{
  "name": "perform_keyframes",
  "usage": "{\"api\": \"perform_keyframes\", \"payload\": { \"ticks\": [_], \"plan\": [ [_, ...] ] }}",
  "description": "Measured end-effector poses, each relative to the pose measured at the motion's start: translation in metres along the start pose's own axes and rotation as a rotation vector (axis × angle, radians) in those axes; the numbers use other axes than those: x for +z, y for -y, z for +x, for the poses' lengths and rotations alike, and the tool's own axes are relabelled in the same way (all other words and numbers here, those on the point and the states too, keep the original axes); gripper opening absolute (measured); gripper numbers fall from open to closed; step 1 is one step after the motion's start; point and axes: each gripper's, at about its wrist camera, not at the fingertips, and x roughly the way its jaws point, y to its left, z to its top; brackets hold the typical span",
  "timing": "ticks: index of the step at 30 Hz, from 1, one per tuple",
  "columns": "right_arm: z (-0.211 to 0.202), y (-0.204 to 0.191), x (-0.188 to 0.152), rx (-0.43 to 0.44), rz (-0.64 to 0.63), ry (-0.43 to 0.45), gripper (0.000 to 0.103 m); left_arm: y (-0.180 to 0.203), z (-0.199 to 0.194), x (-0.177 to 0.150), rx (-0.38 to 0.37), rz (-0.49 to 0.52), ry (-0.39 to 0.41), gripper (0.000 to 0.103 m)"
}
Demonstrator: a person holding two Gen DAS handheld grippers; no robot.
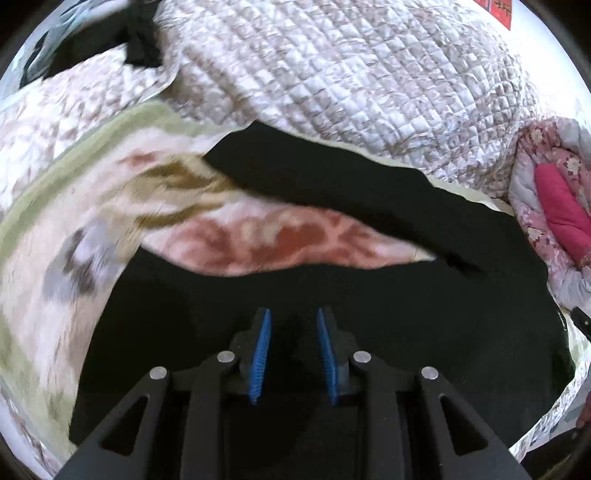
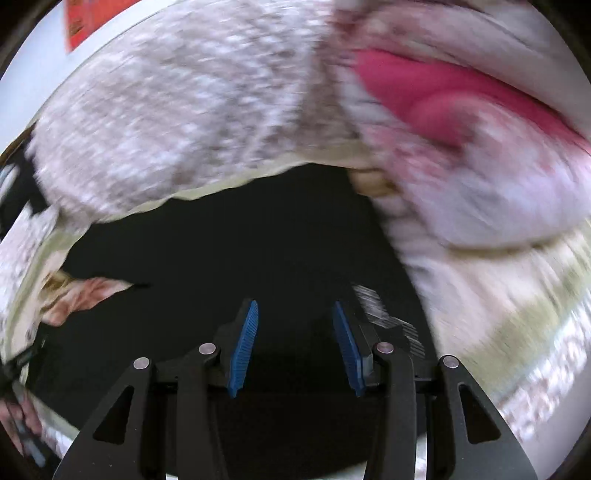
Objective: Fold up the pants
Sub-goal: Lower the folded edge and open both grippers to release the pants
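Observation:
Black pants (image 1: pixel 369 206) lie spread on a flower-patterned bed sheet (image 1: pixel 277 243), which shows through between the two legs. My left gripper (image 1: pixel 293 314) hovers over the nearer leg with its blue pads (image 1: pixel 263 350) apart and only dark cloth showing behind the gap. In the blurred right wrist view the pants (image 2: pixel 240 229) fill the middle. My right gripper (image 2: pixel 295 306) stands over them with a wider gap and no cloth pinched between its pads. A grey-white patch (image 2: pixel 384 314) on the pants sits just beside its right finger.
A heaped quilted blanket (image 1: pixel 332 74) borders the pants at the back. A pink flowered quilt (image 1: pixel 557 206) lies to the right. Another black garment (image 1: pixel 140 37) sits at the far left. A red paper (image 2: pixel 85 22) hangs on the wall.

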Motion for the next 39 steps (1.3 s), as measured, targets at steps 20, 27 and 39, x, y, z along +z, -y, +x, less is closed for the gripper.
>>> {"api": "perform_keyframes", "payload": {
  "ticks": [20,27,39],
  "plan": [
    [0.030,-0.007,0.003,-0.046,-0.037,0.001,0.048,-0.019,0.006,0.010,0.155,-0.002,0.065,0.033],
    [0.034,-0.042,0.003,0.008,-0.114,0.006,0.052,0.018,0.003,0.009,0.079,0.079,0.079,0.038],
    [0.054,-0.089,-0.017,0.098,-0.259,-0.069,0.052,0.048,0.015,-0.004,0.017,0.148,0.029,0.043]
  ]
}}
